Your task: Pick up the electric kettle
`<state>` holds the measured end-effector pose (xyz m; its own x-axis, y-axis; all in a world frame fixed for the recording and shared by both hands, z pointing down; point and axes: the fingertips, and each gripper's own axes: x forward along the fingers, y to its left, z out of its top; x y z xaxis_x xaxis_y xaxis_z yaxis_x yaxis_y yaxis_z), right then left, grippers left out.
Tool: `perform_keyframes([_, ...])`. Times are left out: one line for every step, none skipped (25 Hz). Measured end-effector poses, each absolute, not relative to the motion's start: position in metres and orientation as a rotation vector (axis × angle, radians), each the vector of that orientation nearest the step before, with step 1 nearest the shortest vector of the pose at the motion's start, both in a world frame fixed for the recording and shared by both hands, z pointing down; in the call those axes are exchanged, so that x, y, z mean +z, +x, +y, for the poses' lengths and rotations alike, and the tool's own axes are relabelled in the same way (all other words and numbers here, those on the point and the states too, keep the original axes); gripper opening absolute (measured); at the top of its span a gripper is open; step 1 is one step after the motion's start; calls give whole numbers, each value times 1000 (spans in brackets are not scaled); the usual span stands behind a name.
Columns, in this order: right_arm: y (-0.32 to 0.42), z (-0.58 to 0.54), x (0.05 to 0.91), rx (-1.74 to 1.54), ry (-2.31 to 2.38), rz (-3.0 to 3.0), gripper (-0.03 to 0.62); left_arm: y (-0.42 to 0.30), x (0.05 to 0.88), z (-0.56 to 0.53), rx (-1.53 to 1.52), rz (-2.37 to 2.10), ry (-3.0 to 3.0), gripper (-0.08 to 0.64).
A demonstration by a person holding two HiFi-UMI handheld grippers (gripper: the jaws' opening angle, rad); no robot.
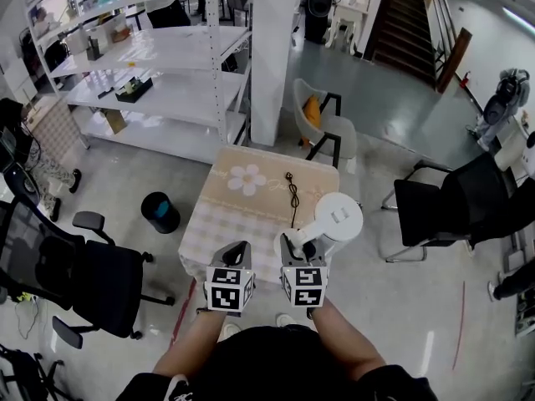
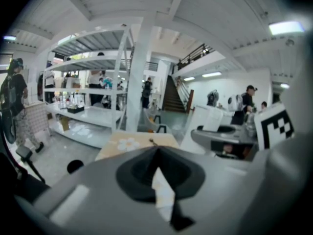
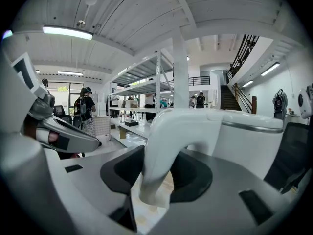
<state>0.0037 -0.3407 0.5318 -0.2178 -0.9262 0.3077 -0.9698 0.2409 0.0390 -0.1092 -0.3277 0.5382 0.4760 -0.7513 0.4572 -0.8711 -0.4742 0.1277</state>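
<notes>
White kettle [image 1: 337,217] sits straight ahead of the right tongs [image 1: 299,249], which are clamped on its handle [image 3: 164,146], 2 pads [image 3: 122,173] pressing its sides. Kettle is over the table [image 1: 242,211] edge; can't tell if it's off the cloth. The left tongs [image 1: 237,251] are just beside the right ones, jaws pinched together, empty. A black cord [image 1: 292,192] lies further ahead.

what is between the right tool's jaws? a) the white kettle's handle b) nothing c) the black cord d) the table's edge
a: in the right gripper view the handle of the electric kettle stands clamped between the jaws of the right tool.
</notes>
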Motion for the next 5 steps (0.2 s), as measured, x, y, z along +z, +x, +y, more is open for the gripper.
perform_keyframes([3,-340,533,240,1766,-2254,147,-109,539,-327,491,-1366,2384,-1])
perform_keyframes([3,-339,533,244,1765,-2257,149,-110,539,-326,494,-1366,2384,-2])
perform_keyframes([2,-339,533,247,1765,-2258,149,-110,540,-326,497,-1367,2383,-2])
perform_keyframes([2,-338,533,249,1766,-2260,149,-110,540,-326,499,-1367,2382,0])
perform_keyframes([2,-338,532,251,1767,-2261,149,-110,540,-326,500,-1367,2381,0])
